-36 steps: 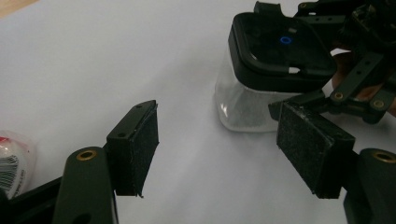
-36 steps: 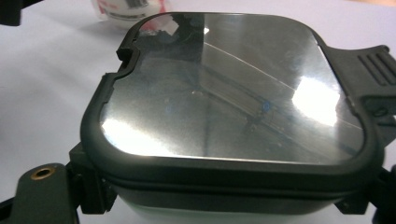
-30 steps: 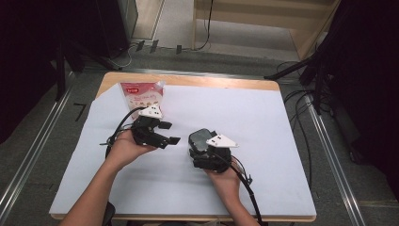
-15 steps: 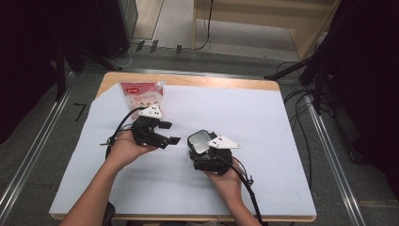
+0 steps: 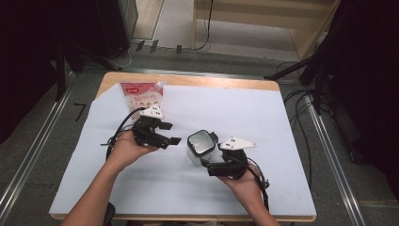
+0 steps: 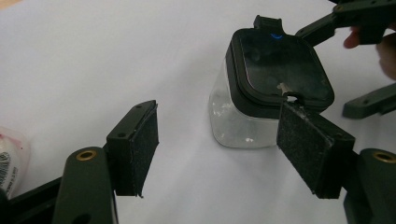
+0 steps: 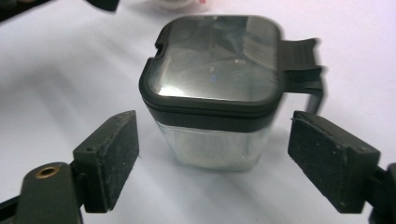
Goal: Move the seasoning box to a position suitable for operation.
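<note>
A clear square jar with a black latched lid stands upright on the white table cover. My right gripper is just right of it, and its jaws have just been closing a little. In the right gripper view the jar stands just beyond the right gripper, whose pads are apart on either side and touch nothing. My left gripper hovers open left of the jar. In the left gripper view the left gripper points at the jar, with nothing between its pads.
A red and white snack pouch lies at the table's far left, behind the left hand. The wooden table edge shows beyond the white cover. Cables trail from both grippers toward the near edge.
My right gripper has drawn back to the right and risen off the jar, so the jar's lid now shows uncovered. The left gripper has stayed where it was.
</note>
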`<state>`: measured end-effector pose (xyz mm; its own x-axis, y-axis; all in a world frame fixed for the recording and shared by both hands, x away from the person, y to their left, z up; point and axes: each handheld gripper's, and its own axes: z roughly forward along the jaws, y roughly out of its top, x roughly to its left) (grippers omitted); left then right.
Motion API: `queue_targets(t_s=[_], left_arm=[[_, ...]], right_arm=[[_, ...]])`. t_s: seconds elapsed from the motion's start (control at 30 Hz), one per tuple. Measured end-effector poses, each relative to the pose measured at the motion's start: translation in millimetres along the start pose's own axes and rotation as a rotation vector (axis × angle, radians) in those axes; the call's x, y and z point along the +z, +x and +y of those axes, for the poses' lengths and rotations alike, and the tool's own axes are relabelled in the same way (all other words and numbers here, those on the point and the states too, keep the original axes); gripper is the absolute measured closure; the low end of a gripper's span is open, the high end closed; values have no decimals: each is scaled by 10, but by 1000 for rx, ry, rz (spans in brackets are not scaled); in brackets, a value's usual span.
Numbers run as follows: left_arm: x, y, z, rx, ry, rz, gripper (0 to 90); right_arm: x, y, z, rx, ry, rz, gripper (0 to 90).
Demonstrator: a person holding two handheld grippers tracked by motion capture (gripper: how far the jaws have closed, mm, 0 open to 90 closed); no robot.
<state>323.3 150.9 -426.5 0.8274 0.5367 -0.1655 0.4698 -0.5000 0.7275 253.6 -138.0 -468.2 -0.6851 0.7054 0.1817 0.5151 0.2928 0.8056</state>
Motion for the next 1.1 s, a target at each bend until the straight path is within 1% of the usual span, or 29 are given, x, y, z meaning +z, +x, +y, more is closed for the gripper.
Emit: queue_targets(t_s=[0.03, 0.07, 0.13, 0.17, 0.2, 0.23, 0.27, 0.3, 0.33, 0.37, 0.4, 0.43, 0.47, 0.5, 0.53, 0.57, 0.6, 0.63, 0.67, 0.73, 0.77, 0.8, 0.83, 0.93, 1.0, 1.03, 1.1], left_arm=[[0, 0, 0, 0, 0, 0, 322], [8, -5, 1, -5, 0, -1, 333], [13, -8, -4, -8, 2, -9, 372], [13, -8, -4, -8, 2, -9, 397], [16, -10, -7, -7, 8, -2, 397], [33, -7, -22, 3, 20, -16, 457], [33, -7, -22, 3, 20, -16, 488], [45, -12, -35, 6, 23, -20, 488], [53, -10, -46, 8, 33, -30, 516], [80, -18, -52, 11, 46, -44, 589], [87, -33, -51, 17, 39, -40, 630], [87, -50, -48, 24, 33, -39, 670], [87, -50, -48, 24, 33, -39, 729], [81, -80, -44, 48, 20, -28, 779], [81, -80, -44, 48, 20, -28, 822], [85, -98, -51, 40, 15, -25, 878], [89, -101, -59, 37, 9, -30, 898], [99, -110, -67, 24, 11, -36, 900], [99, -110, -67, 24, 11, -36, 900], [115, -126, -87, 19, 29, -47, 900], [144, -148, -111, 16, 36, -47, 900], [144, -148, -111, 16, 36, -47, 900], [174, -166, -121, 14, 49, -53, 900], [223, -194, -128, 7, 54, -51, 900], [242, -199, -128, 12, 53, -55, 900], [283, -224, -127, 15, 65, -46, 900], [298, -226, -126, 18, 71, -44, 900]], right_arm=[[-41, -30, 5, -3, -13, 9, 230], [-82, -56, 11, -10, -20, 5, 256], [-144, -117, 4, -43, -30, 7, 334], [-144, -117, 4, -43, -30, 7, 334], [-166, -151, -9, -53, -36, 3, 373], [-190, -241, -28, -34, -37, 4, 403], [-190, -241, -28, -34, -37, 4, 403], [-197, -290, -30, -4, -40, 25, 442], [-201, -336, -33, 19, -47, 46, 490], [-194, -424, -39, 60, -41, 77, 557], [-184, -465, -39, 82, -33, 86, 592], [-177, -492, -40, 88, -25, 87, 636], [-177, -492, -40, 88, -25, 87, 636], [-151, -522, -43, 79, -14, 79, 727], [-151, -522, -43, 79, -14, 79, 727], [-108, -542, -42, 64, -1, 80, 791], [-91, -544, -40, 54, 9, 79, 823], [-74, -543, -38, 48, 20, 74, 854], [-74, -543, -38, 48, 20, 74, 854], [-43, -551, -35, 43, 34, 82, 900], [-11, -549, -19, 32, 45, 83, 900], [-11, -549, -19, 32, 45, 83, 900], [26, -548, 5, 21, 47, 82, 900], [73, -562, 39, 10, 59, 87, 900], [105, -573, 50, 12, 70, 92, 900], [119, -576, 50, 3, 70, 87, 900], [132, -582, 49, 4, 70, 89, 900]])
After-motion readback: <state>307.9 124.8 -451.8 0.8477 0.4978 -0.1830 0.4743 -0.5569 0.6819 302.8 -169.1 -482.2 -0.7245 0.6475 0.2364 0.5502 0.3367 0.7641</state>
